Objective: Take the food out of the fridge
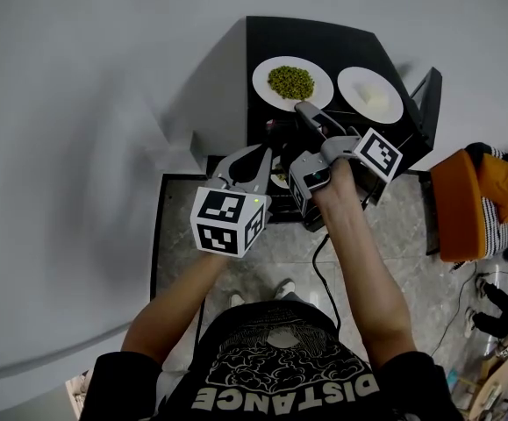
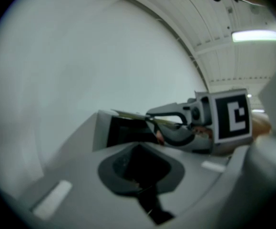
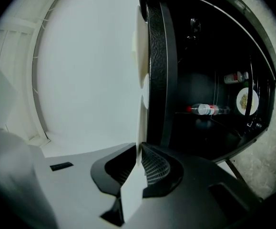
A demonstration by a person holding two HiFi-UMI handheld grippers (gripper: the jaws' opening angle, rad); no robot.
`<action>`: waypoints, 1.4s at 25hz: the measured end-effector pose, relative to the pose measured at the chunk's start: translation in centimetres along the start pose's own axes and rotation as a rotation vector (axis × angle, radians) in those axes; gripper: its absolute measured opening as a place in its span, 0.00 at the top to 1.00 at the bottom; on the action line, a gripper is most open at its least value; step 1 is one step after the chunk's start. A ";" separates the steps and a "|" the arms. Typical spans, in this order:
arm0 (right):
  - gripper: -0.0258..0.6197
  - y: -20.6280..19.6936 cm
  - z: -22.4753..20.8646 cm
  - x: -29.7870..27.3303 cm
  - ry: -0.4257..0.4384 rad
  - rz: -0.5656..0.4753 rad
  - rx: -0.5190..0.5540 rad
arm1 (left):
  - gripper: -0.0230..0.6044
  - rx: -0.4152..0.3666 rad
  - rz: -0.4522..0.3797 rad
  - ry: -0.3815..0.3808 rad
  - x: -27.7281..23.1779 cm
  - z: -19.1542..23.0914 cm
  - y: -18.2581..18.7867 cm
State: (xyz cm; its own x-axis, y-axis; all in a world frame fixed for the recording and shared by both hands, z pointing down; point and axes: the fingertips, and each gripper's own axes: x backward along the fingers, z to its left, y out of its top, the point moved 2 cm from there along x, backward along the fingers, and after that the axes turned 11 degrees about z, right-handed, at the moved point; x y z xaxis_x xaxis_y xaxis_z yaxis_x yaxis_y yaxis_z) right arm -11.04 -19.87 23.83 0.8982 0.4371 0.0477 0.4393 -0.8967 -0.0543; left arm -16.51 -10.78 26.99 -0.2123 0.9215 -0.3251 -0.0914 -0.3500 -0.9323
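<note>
Right tongs (image 1: 304, 109) are clamped shut on the near rim of the plate of peas (image 1: 264, 82). That plate sits flat on top of the fridge (image 1: 275, 38), on the side nearer the wall (image 1: 87, 103), and the peas (image 1: 290, 82) are heaped in its middle. Left tongs (image 1: 258, 158) hang in front of the fridge, apart from the plate, with their jaws drawn together and nothing between them.

A second plate (image 1: 352, 84) lies on the fridge top just beside the first, on the side away from the wall. It carries a pale heap of food (image 1: 376, 100).

The right gripper view looks into the dark, open inside of the fridge. A third plate (image 3: 253, 99) is in there, with a small greenish heap on it, and so are two bottles (image 3: 207, 109) (image 3: 235, 77).

Speckled floor (image 1: 236, 261) spreads in front of the fridge, and the person's shoes (image 1: 284, 286) stand on it.
</note>
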 end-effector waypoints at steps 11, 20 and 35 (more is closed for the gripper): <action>0.88 0.4 -0.1 0.7 0.090 0.015 0.035 | 0.96 -0.003 0.001 -0.019 -0.1 0.1 -0.2; 0.88 -1.4 0.6 5.7 0.035 -0.016 0.244 | 0.96 -0.014 0.013 -0.034 1.4 -1.5 -1.0; 0.91 -9.4 -4.2 13.2 -0.411 0.030 0.909 | 0.96 -0.052 0.077 -0.126 4.4 -6.4 -5.7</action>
State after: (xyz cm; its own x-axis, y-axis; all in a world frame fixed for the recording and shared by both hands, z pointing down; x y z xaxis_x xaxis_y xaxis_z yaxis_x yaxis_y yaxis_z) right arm -3.37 -6.00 29.18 0.7706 0.5592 -0.3059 0.1095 -0.5890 -0.8007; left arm -10.74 -3.67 29.84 -0.3378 0.8626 -0.3766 -0.0198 -0.4065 -0.9134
